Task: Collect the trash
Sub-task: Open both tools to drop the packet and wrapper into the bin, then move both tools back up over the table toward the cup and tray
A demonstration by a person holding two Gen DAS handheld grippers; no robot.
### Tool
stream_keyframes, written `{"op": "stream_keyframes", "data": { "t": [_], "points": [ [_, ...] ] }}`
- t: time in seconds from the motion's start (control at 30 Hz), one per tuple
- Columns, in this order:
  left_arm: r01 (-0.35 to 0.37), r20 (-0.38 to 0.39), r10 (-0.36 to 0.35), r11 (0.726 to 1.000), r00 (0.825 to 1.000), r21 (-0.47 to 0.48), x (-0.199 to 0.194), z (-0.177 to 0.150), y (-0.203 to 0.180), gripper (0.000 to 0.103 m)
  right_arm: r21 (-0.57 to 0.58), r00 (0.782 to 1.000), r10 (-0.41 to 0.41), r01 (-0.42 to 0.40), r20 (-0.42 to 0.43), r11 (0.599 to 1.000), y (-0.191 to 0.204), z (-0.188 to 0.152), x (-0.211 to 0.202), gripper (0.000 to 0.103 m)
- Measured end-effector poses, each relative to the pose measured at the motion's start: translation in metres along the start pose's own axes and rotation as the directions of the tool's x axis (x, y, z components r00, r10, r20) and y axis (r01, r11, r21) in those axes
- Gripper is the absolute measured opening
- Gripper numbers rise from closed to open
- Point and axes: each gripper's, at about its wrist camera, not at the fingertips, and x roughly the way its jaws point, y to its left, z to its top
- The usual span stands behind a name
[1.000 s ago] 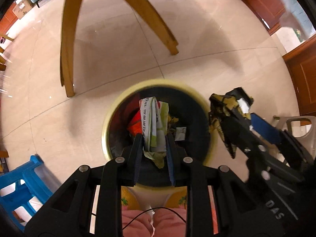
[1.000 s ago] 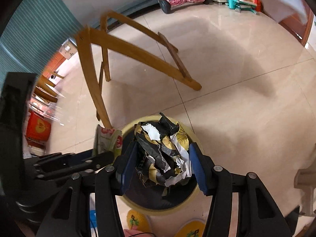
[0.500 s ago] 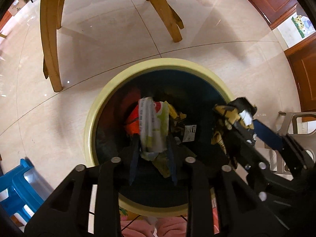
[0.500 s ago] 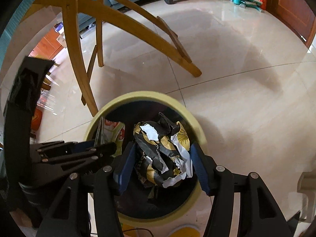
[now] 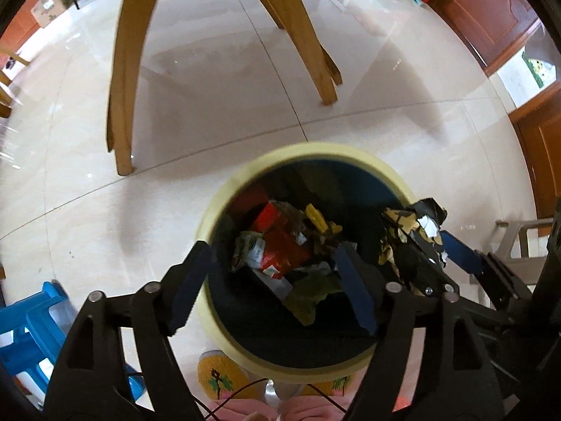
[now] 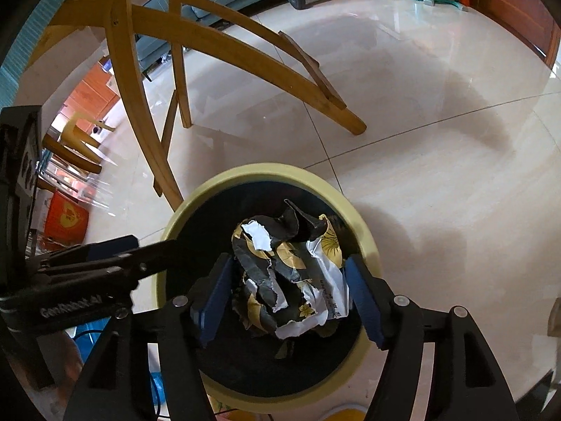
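A round bin with a pale yellow rim [image 5: 242,179] [image 6: 266,170] stands on the tiled floor. Inside lie a red box [image 5: 280,242], a white-green wrapper [image 5: 250,252] and other scraps. My left gripper [image 5: 273,287] is open and empty above the bin's near side. My right gripper [image 6: 289,293] is shut on a crumpled black, gold and white wrapper [image 6: 291,273] and holds it over the bin. That wrapper also shows in the left wrist view [image 5: 410,235] at the bin's right rim.
Curved wooden chair legs [image 5: 122,80] [image 6: 140,112] stand just behind the bin. A blue plastic stool [image 5: 28,326] is at the left. A grey stool [image 5: 522,242] is at the right. Wooden doors [image 5: 491,10] line the far right. Yellow slippers [image 5: 217,375] sit below the bin.
My left gripper has opened and the white-green wrapper has dropped into the bin. The left gripper has risen a little. The right gripper still holds its wrapper over the bin.
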Motion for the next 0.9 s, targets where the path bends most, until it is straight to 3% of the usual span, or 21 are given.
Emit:
{"op": "stream_keyframes", "data": {
  "t": [0.17,0.43,0.6,0.73,0.9],
  "points": [
    [-0.027,0.047,0.028,0.999,0.999,-0.026,-0.014,0.001,0.003,0.082,-0.004,1.000,0.021,-0.021,0.013,1.000,-0.001,-0.001,-0.004,0.073],
    [-0.084,0.087,0.088,0.995,0.992,-0.047,-0.024,-0.002,0.006,0.087,0.004,0.999,0.022,-0.022,0.037,1.000,0.001,0.004,-0.010,0.085],
    [-0.098,0.118,0.102,0.994,0.988,-0.041,-0.042,-0.003,-0.001,0.088,0.021,0.999,0.010,-0.011,0.051,1.000,-0.001,0.007,-0.020,0.086],
    [-0.092,0.133,0.096,0.995,0.986,-0.036,-0.071,-0.003,-0.012,0.088,0.036,0.999,0.007,-0.008,0.045,0.999,0.002,0.009,-0.041,0.086],
    [-0.081,0.164,0.084,0.996,0.983,-0.022,-0.135,0.003,-0.026,0.088,0.048,0.999,-0.006,0.005,0.032,0.999,0.015,0.022,-0.087,0.086]
  ]
}}
